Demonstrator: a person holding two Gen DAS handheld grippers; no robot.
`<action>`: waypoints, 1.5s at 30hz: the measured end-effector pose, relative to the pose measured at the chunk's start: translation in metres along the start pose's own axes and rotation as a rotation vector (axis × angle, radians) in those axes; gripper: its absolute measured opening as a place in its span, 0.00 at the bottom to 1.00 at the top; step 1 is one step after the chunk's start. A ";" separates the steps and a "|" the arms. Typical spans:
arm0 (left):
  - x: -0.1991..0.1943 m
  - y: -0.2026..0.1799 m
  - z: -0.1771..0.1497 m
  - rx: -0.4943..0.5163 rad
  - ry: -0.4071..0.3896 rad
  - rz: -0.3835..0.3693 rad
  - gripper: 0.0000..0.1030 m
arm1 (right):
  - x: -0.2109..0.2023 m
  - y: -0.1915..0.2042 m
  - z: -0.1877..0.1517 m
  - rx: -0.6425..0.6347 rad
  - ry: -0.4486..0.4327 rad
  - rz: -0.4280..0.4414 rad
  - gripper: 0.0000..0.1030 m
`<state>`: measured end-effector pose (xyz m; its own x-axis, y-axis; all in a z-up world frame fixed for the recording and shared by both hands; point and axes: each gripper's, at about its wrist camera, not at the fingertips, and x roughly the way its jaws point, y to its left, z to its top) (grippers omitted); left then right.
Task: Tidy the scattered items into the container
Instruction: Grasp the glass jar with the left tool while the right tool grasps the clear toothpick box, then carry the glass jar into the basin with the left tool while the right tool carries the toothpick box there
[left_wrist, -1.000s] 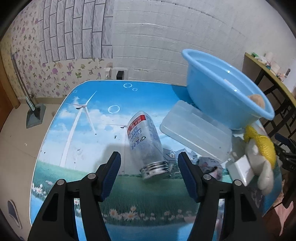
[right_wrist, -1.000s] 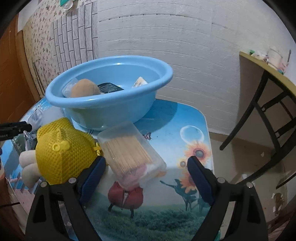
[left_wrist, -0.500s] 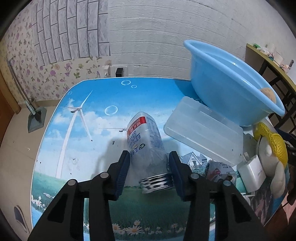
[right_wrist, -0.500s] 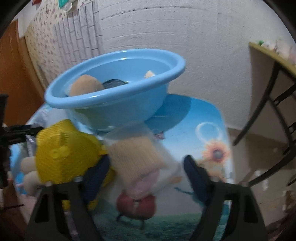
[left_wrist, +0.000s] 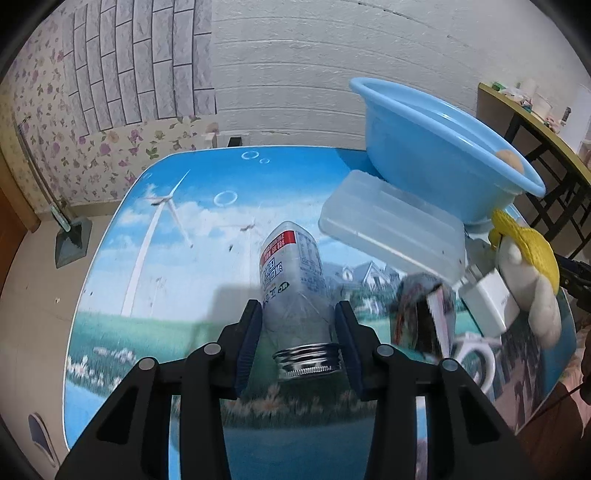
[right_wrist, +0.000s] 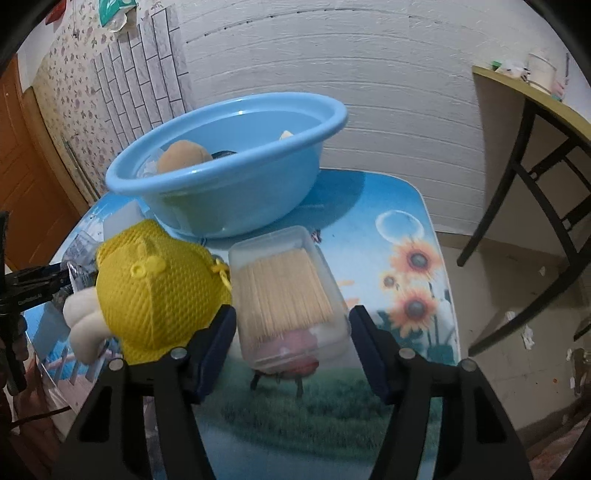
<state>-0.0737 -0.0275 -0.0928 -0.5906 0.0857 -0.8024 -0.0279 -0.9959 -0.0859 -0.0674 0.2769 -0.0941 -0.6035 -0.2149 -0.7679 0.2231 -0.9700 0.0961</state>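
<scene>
Now the left gripper (left_wrist: 298, 332) tilts down at the table (left_wrist: 177, 280), pads squeezing a clear bottle (left_wrist: 293, 280) near its threaded metal neck; bottle lies on its side, neck toward the camera. Jaws have just been closing, only slightly at the end. Right gripper (right_wrist: 291, 343) also tilts down, jaws either side of a clear box (right_wrist: 286, 299) of toothpicks, just been closing; left pad looks about touching the box, a small gap shows at the right pad, so not gripped.

Left view only: frosted lid (left_wrist: 391, 229) leaning against the basin (left_wrist: 417, 147), a crumpled packet (left_wrist: 421, 310), white charger (left_wrist: 491, 299) and cable. Right view only: basin (right_wrist: 229, 177) inside holds a tan soft thing and dark item, hard to tell. Yellow-capped plush (right_wrist: 155, 291) shows in both, just beside the box.

Table has a printed sky, windmill and sunflower cover. White brick-pattern wall, floral wallpaper left, wooden door far left, dark-legged side table (right_wrist: 535, 110) right, dustpan on floor.
</scene>
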 end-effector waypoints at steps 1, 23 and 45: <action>-0.002 0.001 -0.003 -0.001 -0.001 0.000 0.39 | -0.002 0.001 -0.001 0.000 0.002 -0.007 0.61; -0.030 0.004 -0.036 0.013 -0.011 -0.003 0.39 | -0.037 0.017 -0.036 -0.028 0.065 -0.080 0.59; -0.024 -0.002 -0.036 0.066 -0.019 0.040 0.39 | -0.009 0.019 -0.041 -0.042 0.079 -0.073 0.60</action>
<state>-0.0307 -0.0261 -0.0945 -0.6079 0.0462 -0.7927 -0.0570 -0.9983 -0.0145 -0.0264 0.2651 -0.1111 -0.5572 -0.1322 -0.8198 0.2136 -0.9768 0.0122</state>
